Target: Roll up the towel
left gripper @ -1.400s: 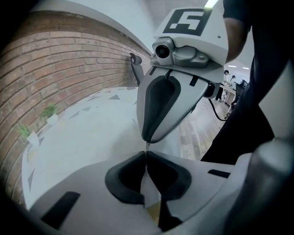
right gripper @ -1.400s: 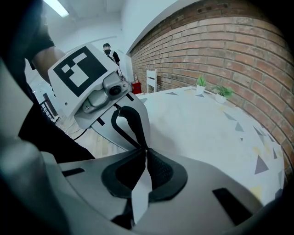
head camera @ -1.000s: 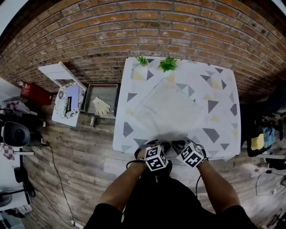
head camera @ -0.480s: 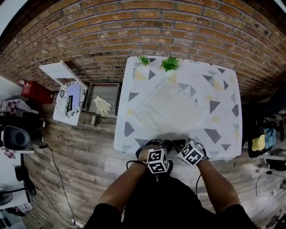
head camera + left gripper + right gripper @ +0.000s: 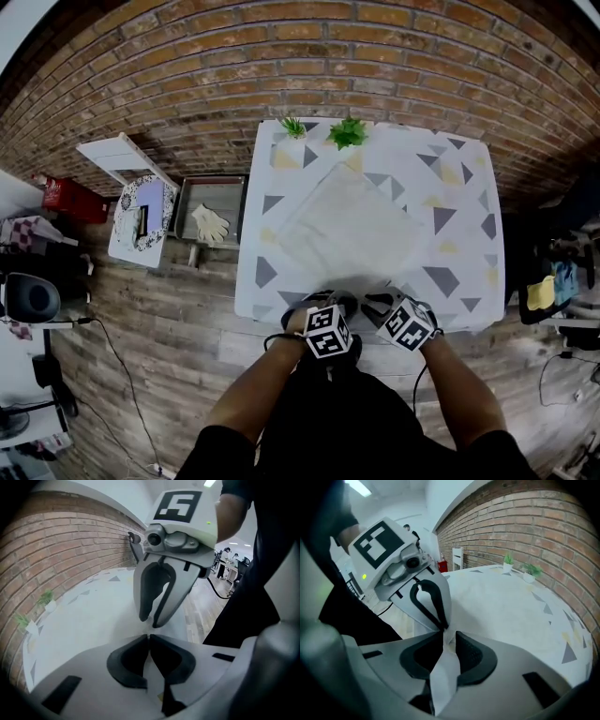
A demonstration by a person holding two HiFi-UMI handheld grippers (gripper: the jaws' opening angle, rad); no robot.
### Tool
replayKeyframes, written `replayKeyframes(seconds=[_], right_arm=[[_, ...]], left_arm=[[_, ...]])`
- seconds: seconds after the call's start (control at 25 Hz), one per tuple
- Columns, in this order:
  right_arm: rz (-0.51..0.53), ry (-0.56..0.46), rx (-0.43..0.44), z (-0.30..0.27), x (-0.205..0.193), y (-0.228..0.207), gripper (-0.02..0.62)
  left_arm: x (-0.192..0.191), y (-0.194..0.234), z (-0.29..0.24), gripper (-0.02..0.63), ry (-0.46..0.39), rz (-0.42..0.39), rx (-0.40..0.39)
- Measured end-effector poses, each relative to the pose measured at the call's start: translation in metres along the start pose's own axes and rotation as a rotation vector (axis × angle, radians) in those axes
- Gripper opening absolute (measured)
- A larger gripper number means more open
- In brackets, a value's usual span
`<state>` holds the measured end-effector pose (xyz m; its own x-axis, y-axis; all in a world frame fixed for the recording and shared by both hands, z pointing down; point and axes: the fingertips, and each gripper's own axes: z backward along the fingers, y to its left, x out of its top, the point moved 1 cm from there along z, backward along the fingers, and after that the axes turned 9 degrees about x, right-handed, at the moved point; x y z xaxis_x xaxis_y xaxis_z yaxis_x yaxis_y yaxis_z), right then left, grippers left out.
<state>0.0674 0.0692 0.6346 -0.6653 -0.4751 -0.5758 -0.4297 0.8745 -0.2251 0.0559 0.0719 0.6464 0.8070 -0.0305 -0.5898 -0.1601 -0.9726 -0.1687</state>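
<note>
A white towel [image 5: 347,230] lies spread out, turned like a diamond, on the table's patterned cloth [image 5: 459,187]. Its near corner reaches the front edge, where both grippers meet. My left gripper [image 5: 339,303] [image 5: 149,637] has its pads pressed together on a thin fold of towel [image 5: 154,686]. Right beside it is my right gripper [image 5: 377,302] [image 5: 449,637]. Its jaws have just been opening, and a strip of towel [image 5: 445,672] runs between them with a gap at one pad. Each gripper view shows the other gripper tip to tip with its own.
Two small potted plants [image 5: 295,127] [image 5: 349,133] stand at the table's far edge against the brick wall. Left of the table, on the wooden floor, are a metal tray [image 5: 192,192] holding a glove [image 5: 212,222], a white stand [image 5: 141,211] and a red box [image 5: 70,197].
Both hands stay at the towel's near corner by the front edge. The towel lies as before; only the view shifts slightly.
</note>
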Motion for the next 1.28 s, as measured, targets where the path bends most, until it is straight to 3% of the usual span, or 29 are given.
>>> replayKeyframes(seconds=[0.24,0.44,0.56,0.72,0.88,1.28], right_arm=[[0.152,0.031,-0.054,-0.007,0.001,0.009,0.104],[0.222,0.085,-0.046,-0.013,-0.004,0.01,0.081],[0.25,0.11,-0.032,-0.017,-0.009,0.009,0.075],[0.27,0.104,0.004,-0.018,-0.009,0.009,0.066],[0.231,0.1,0.034,-0.018,-0.008,0.006,0.038],[-0.078,-0.038,0.201,-0.008,0.014,0.005,0.032]], left_arm=[[-0.001,0.003,0.0,0.032,-0.003,0.086,-0.002],[-0.002,0.004,0.0,0.032,0.002,0.111,0.005],[-0.003,0.004,0.002,0.032,0.009,0.096,0.019],[-0.004,0.001,0.006,0.034,0.049,0.01,0.043],[-0.005,-0.002,0.004,0.04,0.075,-0.071,0.073],[-0.01,0.005,0.011,0.081,0.074,-0.144,0.09]])
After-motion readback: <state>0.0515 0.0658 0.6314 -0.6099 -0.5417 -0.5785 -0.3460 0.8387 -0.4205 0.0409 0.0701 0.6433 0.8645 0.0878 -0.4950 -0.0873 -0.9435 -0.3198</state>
